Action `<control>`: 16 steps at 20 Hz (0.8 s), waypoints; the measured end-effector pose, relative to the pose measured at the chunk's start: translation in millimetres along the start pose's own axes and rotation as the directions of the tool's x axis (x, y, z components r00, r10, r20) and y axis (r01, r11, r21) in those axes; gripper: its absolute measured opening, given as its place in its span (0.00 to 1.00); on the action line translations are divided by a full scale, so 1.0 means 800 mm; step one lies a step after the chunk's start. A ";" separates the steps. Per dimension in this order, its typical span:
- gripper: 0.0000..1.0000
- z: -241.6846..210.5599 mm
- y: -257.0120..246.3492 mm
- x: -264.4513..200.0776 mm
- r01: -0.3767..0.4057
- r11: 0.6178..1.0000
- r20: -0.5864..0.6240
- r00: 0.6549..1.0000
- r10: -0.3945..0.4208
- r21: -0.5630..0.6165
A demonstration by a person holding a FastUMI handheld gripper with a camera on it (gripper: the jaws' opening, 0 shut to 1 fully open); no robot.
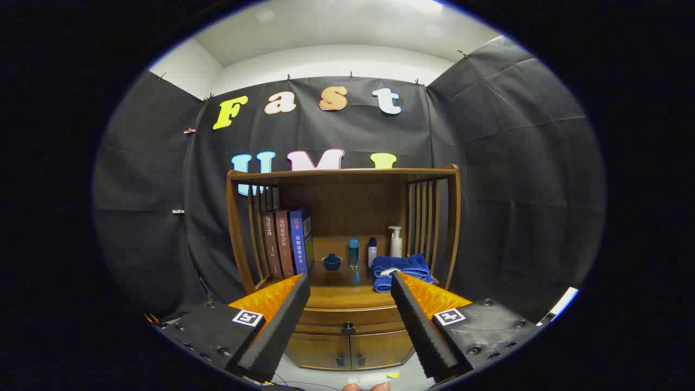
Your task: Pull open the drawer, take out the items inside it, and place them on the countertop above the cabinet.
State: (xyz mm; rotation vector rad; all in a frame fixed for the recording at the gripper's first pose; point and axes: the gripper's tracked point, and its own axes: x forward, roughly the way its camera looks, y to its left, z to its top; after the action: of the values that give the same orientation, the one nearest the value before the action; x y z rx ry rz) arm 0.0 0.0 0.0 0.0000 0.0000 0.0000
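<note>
A wooden cabinet stands against the booth wall, some way beyond my fingers. Its drawer is closed, with a small dark knob in the middle, seen between the fingers. Under the drawer are two small doors. The countertop above the drawer holds other things. My gripper is open, fingers wide apart, nothing between them, well short of the cabinet.
On the countertop: three upright books at the left, a small blue dish, a teal bottle, a small white bottle, a pump bottle, and a folded blue towel. A slatted wooden frame roofs the shelf. Fingertips of a hand show below.
</note>
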 end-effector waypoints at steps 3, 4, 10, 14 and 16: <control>0.99 -0.001 -0.005 0.000 0.004 1.000 -0.001 1.000 -0.004 -0.003; 0.99 0.000 -0.006 0.000 0.006 1.000 0.001 1.000 -0.006 -0.003; 0.99 0.001 -0.012 -0.001 0.014 1.000 0.004 1.000 -0.014 -0.002; 0.99 0.001 -0.015 0.000 0.017 1.000 0.003 1.000 -0.017 -0.004; 0.99 0.001 -0.016 0.001 0.017 1.000 0.004 1.000 -0.017 -0.002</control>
State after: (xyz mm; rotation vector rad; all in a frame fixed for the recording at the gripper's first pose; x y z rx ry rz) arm 1.0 -12.6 1.0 -0.0018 -0.0037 -0.0171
